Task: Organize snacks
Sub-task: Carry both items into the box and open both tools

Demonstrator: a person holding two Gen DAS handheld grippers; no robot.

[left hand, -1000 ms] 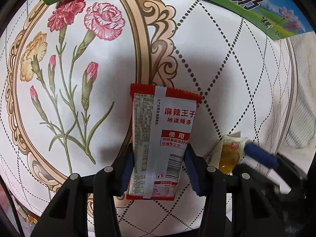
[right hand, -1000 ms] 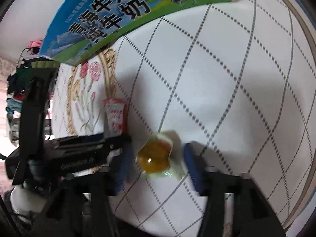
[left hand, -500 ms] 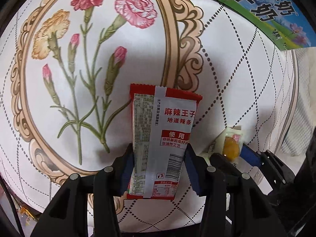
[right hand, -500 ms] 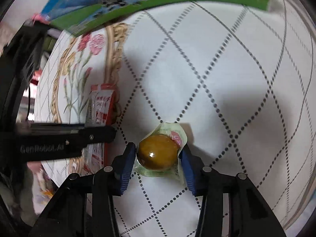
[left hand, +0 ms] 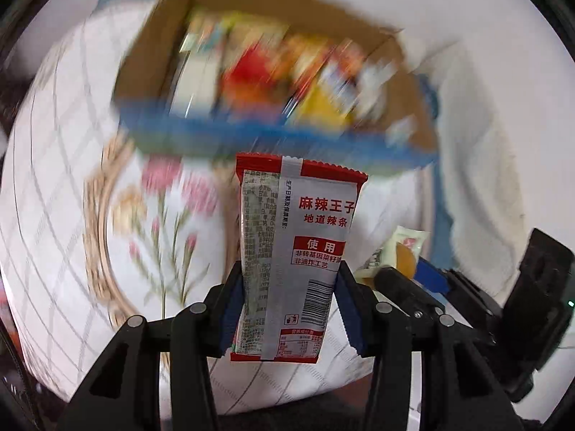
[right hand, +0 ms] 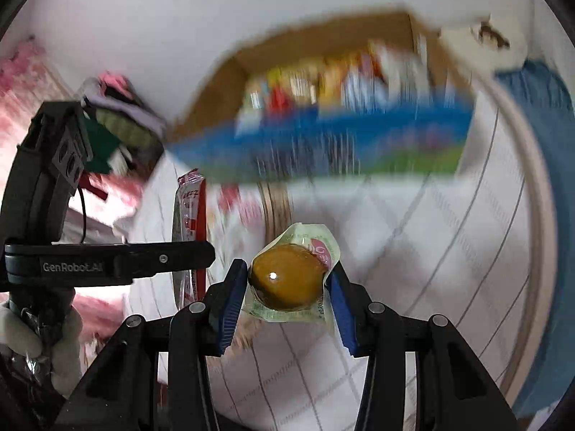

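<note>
My left gripper (left hand: 289,309) is shut on a red and silver spicy-strip packet (left hand: 294,251), held upright above the table. My right gripper (right hand: 285,309) is shut on a clear packet with a brown egg (right hand: 287,278). Each gripper shows in the other's view: the egg packet at the right (left hand: 404,251), the red packet edge-on at the left (right hand: 188,237). Ahead stands an open cardboard box (left hand: 151,46) with blue printed sides, holding several blurred snack packets (left hand: 273,68). It also shows in the right wrist view (right hand: 222,82).
The table wears a white quilted cloth with a flower medallion (left hand: 158,222). A white wall (right hand: 179,18) rises behind the box. Clothes and clutter (right hand: 111,122) lie at the far left. The table's rim (right hand: 539,215) curves at the right.
Both grippers have lifted and tilted up with their packets, so the box's open top and the wall have come into view. The right gripper closed on the egg packet.
</note>
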